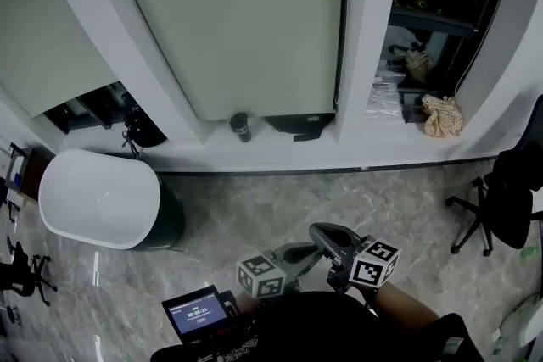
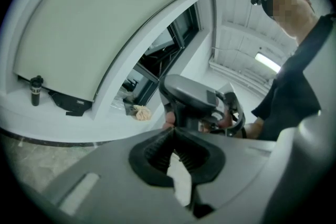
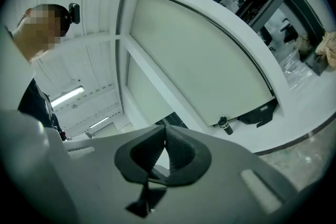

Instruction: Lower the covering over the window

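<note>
Jaws pressed together, nothing btwn — L gripper (image 2: 174, 136), R gripper (image 3: 164, 131) alike, both clear of blind (image 1: 229, 13).

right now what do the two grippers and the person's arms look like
Both the left gripper and right gripper are grey plastic shells with black ribbed pads. Each carries a white cube with black square markers. The person wears a black top.

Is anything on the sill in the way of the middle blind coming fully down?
Possibly. A dark bottle stands on the sill at the bottom edge of the blind, and a flat black object lies beside it in the remaining gap. Whether they sit directly under the edge or just in front cannot be told.
</note>
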Motion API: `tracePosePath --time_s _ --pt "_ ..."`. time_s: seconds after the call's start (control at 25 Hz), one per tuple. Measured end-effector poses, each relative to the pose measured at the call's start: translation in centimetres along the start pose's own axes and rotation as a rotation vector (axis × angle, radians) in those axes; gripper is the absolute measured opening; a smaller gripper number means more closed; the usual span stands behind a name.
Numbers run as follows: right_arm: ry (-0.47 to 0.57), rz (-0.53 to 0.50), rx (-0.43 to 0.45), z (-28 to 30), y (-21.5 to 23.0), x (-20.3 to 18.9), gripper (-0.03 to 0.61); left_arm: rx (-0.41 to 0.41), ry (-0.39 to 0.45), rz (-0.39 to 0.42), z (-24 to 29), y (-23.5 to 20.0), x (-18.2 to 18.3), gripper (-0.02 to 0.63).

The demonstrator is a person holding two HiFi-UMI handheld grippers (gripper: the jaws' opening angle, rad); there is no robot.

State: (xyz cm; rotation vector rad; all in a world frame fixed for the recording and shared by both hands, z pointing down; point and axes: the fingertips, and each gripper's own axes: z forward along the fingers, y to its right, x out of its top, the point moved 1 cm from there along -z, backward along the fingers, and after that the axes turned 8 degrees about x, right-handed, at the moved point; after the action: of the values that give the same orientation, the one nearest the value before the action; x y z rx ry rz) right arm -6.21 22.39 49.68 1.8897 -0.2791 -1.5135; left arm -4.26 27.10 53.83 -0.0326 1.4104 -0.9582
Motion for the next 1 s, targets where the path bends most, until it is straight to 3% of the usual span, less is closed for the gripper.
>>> tracePosePath --time_s 0.16,0.4,0.72,0.84,1.0 --pt "0.003 0.038 0.048 -3.6 -2.4 -2.6 0.008 0.003 -0.034 -0.012 -0.5 3.8 -3.4 -0.011" --pt "0.011 0.142 0.095 -6.5 -4.2 -5.6 0.008 0.035 -0.164 0.037 -1.3 6.8 -7.0 -0.011" --pt "0.018 0.108 0.081 -6.8 -4.7 -6.2 0.008 0.047 -0.150 -0.020 -1.6 6.9 -7.6 -0.008" --pt "0.058 0.123 0.075 -6.3 -5.5 -6.3 0.008 0.021 -0.138 0.004 -3.0 7.0 -7.5 -0.003" --pt "0.066 0.106 0.000 -5.0 -5.7 -7.4 0.008 0.054 -0.100 0.007 -6.0 5.4 -7.0 -0.002"
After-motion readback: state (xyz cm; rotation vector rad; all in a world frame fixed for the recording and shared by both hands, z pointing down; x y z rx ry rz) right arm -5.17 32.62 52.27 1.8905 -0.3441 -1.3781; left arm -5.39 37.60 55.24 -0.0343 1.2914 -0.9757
